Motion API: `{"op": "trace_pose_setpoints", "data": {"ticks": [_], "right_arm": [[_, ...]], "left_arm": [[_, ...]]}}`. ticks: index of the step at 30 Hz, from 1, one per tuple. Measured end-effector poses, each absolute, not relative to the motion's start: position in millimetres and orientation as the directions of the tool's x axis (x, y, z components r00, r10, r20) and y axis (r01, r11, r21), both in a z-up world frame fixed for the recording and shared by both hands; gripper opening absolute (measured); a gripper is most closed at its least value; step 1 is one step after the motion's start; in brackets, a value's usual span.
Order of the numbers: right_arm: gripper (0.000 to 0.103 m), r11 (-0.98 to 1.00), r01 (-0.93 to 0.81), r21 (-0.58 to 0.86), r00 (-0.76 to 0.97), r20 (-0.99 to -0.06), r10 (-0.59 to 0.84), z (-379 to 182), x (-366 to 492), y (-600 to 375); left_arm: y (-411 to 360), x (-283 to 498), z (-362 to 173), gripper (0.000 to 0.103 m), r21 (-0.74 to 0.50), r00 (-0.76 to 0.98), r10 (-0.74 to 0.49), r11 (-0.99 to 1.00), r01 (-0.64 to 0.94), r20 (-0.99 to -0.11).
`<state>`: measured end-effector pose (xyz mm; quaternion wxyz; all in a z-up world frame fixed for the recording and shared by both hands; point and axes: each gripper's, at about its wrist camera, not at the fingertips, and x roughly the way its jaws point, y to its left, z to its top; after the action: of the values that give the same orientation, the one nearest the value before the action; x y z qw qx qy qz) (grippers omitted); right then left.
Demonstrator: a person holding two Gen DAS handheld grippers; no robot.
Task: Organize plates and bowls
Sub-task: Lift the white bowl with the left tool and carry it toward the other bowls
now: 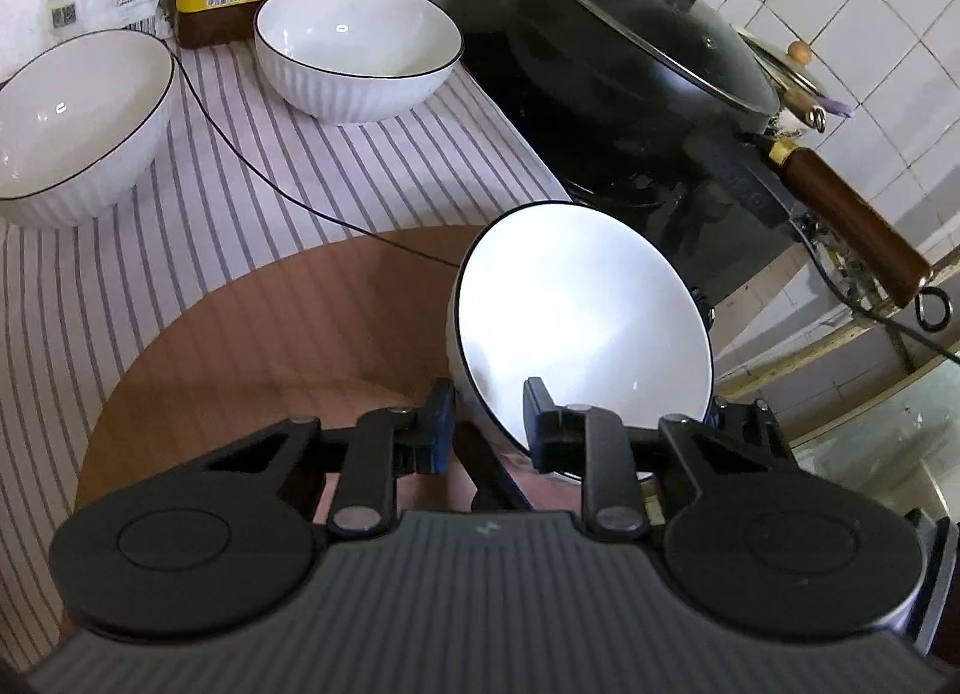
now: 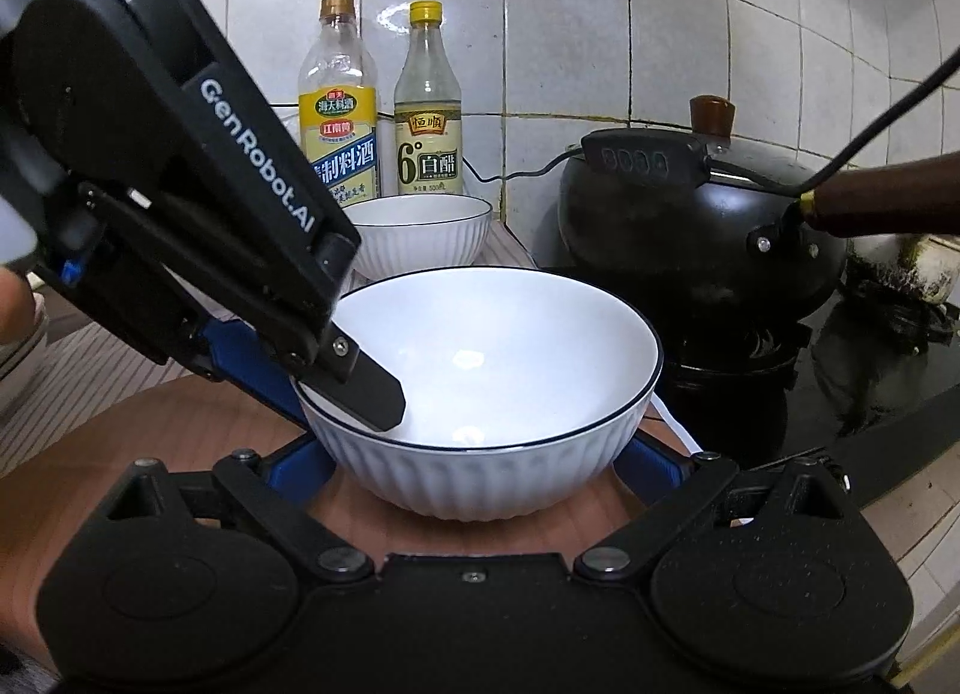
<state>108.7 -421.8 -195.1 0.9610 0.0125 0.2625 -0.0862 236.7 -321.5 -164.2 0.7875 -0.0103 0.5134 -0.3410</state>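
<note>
White ribbed ceramic bowl (image 2: 486, 388) sits on the round brown mat (image 2: 150, 442); left gripper (image 1: 486, 412) jaws pinching its rim; right gripper (image 2: 480, 460) jaws spread, flanking its base for support, I reckon.

Dim fisheye views (edges bent), bowls glaring.

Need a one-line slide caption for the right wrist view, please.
Left gripper pinches the rim of a white ribbed bowl on a round wooden board, right gripper open around it.
</note>
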Motion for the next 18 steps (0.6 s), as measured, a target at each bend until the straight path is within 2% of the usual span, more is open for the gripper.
{"op": "trace_pose_setpoints", "data": {"ticks": [18], "right_arm": [[0.099, 0.992, 0.122, -0.025, 0.858, -0.5, -0.118, -181.2, 116.7, -394.7]], "left_arm": [[-291.7, 226.8, -144.3, 0.022, -0.292, 0.323, -0.504, 0.801, 0.523, -0.801]]}}
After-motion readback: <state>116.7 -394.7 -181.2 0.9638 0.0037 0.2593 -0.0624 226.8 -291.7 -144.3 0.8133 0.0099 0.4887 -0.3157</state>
